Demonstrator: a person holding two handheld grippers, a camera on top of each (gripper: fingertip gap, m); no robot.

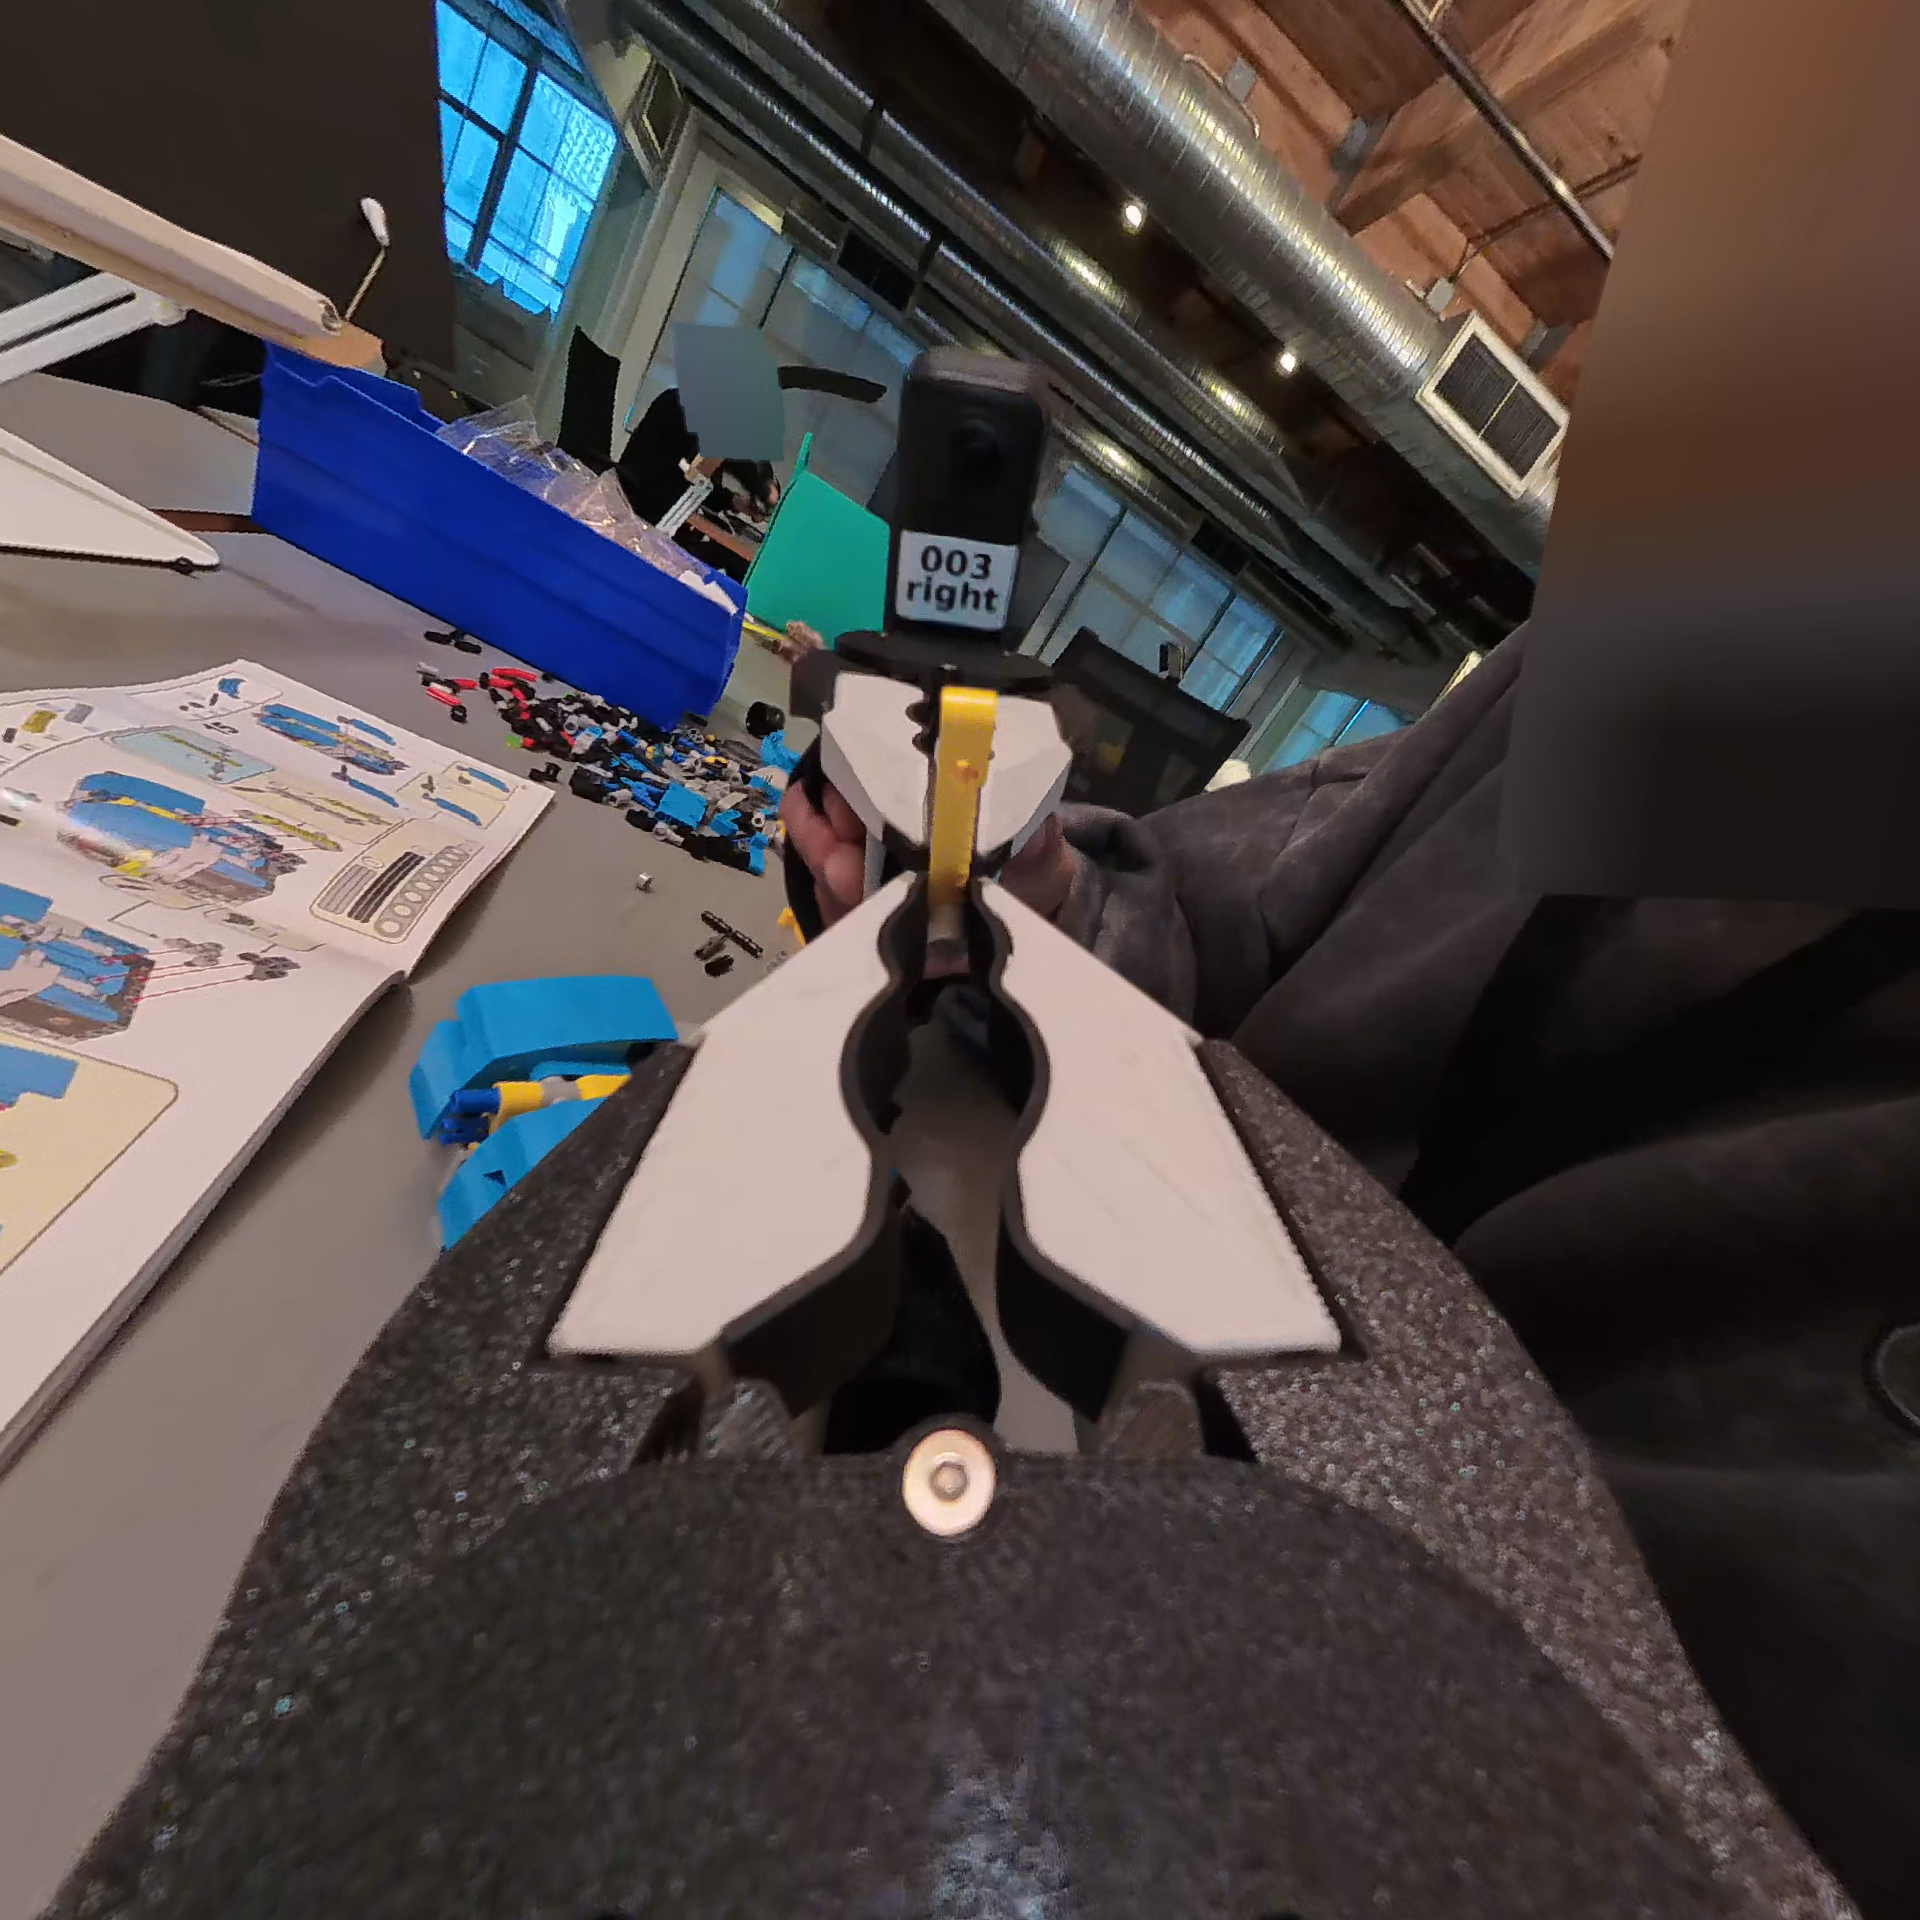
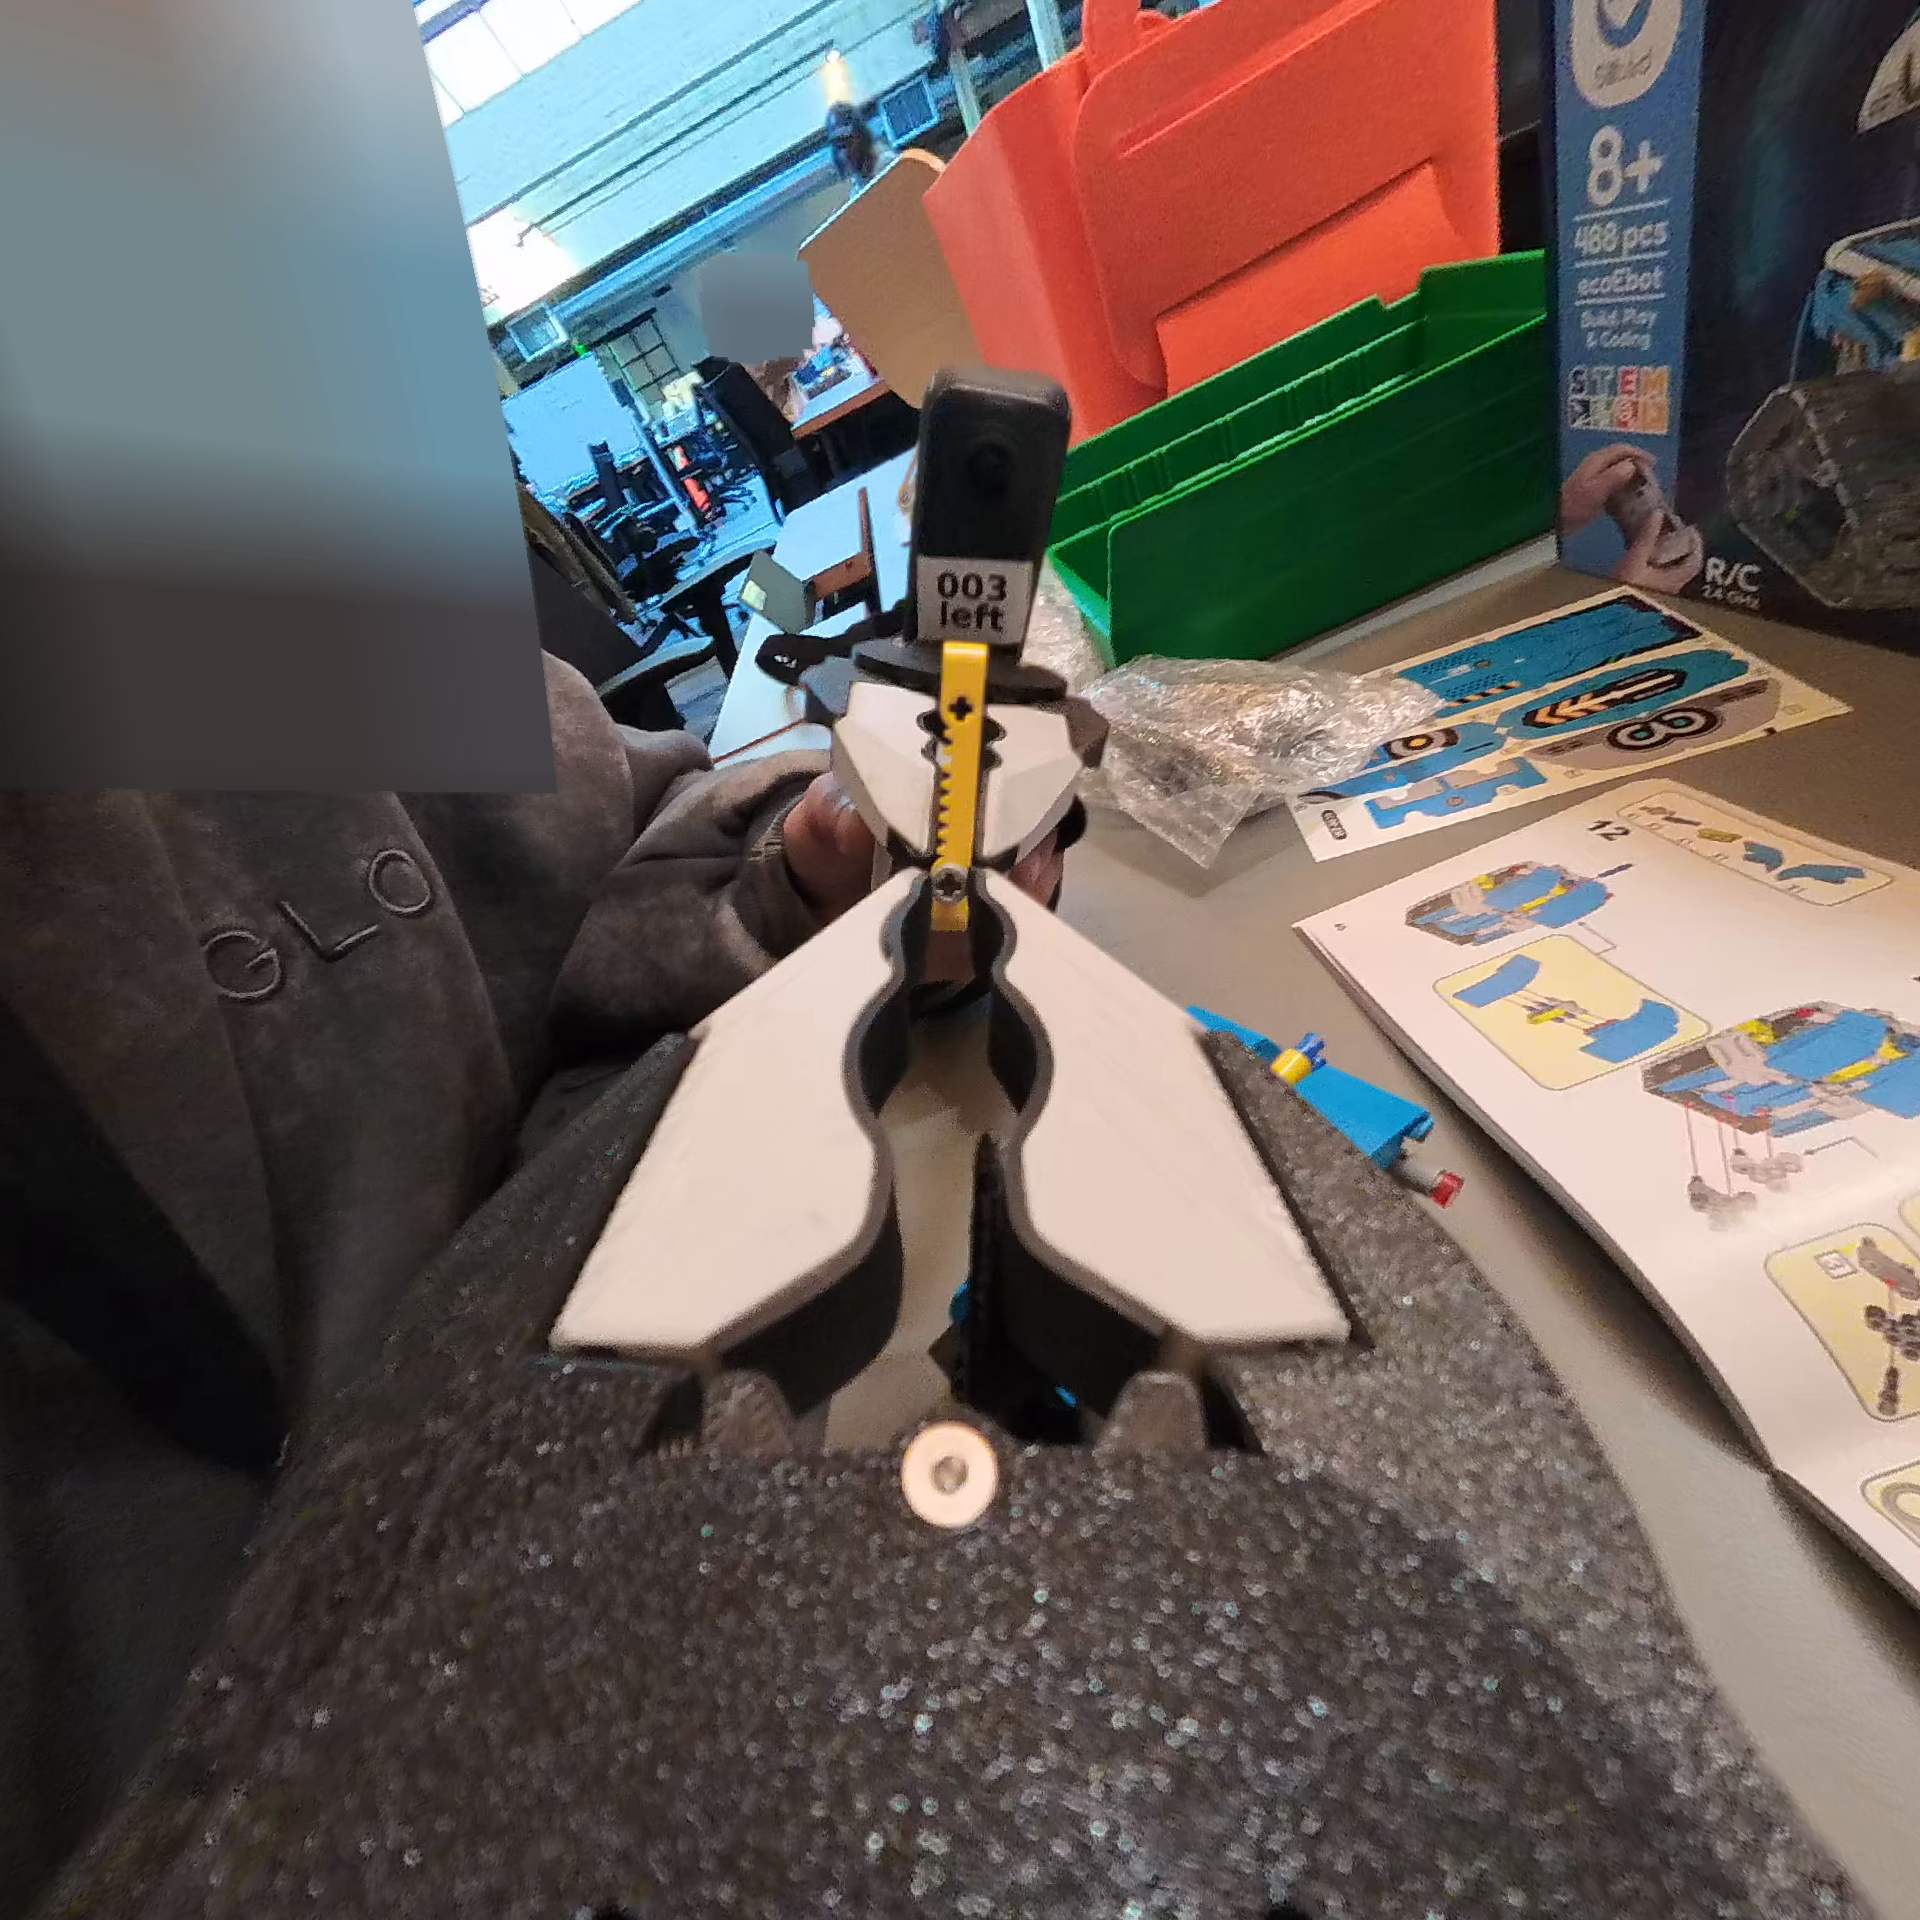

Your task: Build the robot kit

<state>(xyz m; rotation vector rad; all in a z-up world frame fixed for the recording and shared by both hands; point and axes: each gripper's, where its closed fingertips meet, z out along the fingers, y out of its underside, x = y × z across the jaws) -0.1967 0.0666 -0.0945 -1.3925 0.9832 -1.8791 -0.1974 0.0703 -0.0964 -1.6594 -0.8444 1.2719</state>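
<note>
The left gripper (image 1: 943, 899), with white fingers on a speckled black body, is clamped on the lower end of a yellow toothed plastic beam (image 1: 961, 790). The beam stands upright in the air, right of the open paper instruction booklet (image 1: 208, 831) lying on the grey table (image 1: 582, 904). Facing it tip to tip, the right gripper (image 2: 951, 888) pinches the same end.

Beyond the booklet, a blue plastic bin (image 1: 468, 540) holds crumpled clear plastic bags (image 1: 540, 457). A loose pile of small blue, black and red building pieces (image 1: 665, 758) lies between that bin and the booklet. Just beside the booklet's near corner sits a partly built blue block assembly (image 1: 540, 1039).

From the right wrist view, a green plastic bin (image 2: 1299, 540) stands beyond the booklet, its inside hidden. A printed cardboard kit box (image 2: 1714, 312) stands to its right.
</note>
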